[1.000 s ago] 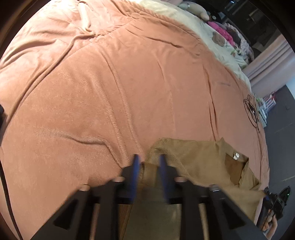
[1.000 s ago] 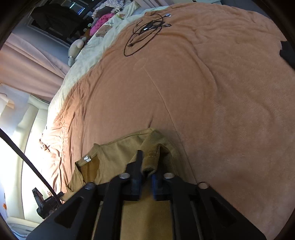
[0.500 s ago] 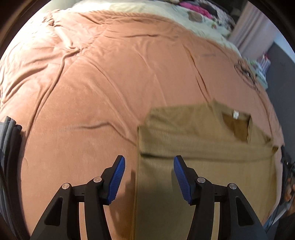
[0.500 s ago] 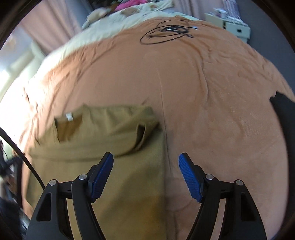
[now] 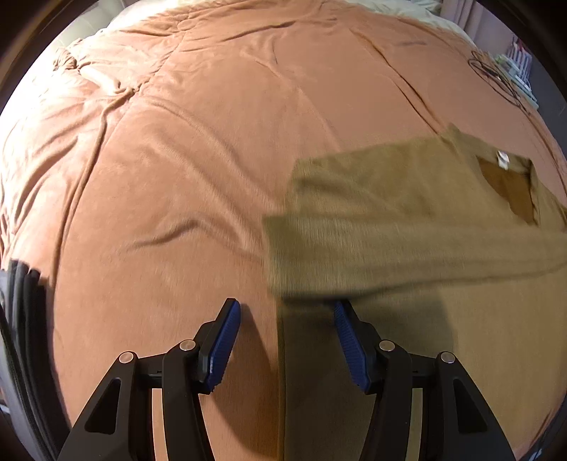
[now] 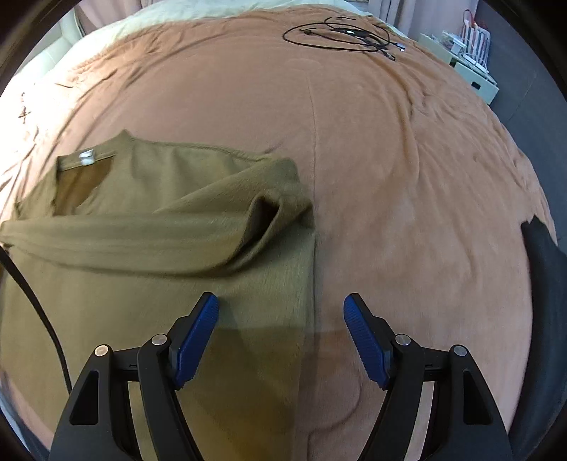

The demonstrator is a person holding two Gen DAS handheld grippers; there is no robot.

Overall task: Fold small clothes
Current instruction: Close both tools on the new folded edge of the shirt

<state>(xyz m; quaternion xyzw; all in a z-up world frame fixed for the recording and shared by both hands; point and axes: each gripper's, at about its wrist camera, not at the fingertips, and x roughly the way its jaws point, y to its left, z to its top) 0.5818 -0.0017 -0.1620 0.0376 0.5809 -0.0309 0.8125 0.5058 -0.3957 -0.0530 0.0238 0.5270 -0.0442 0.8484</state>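
An olive-brown shirt (image 5: 407,220) lies flat on a salmon bedspread (image 5: 212,142), with its upper part folded down across the body and a white neck label showing. My left gripper (image 5: 285,315) hangs open above the shirt's left edge, nothing between its blue pads. In the right wrist view the same shirt (image 6: 149,220) fills the left half, its folded sleeve end bunched near the right edge. My right gripper (image 6: 280,312) stands open over that right edge, its pads clear of the cloth.
A coiled black cable (image 6: 340,32) lies on the far part of the bedspread (image 6: 407,159). A white storage box (image 6: 467,60) stands beyond the bed at the upper right. Dark fabric (image 6: 545,283) sits at the right rim, and a dark object (image 5: 17,319) at the left rim.
Both grippers let go of the shirt's folded corners and opened wide. They drew back toward the near part of the shirt, and both wrists rolled, so the bed now looks level.
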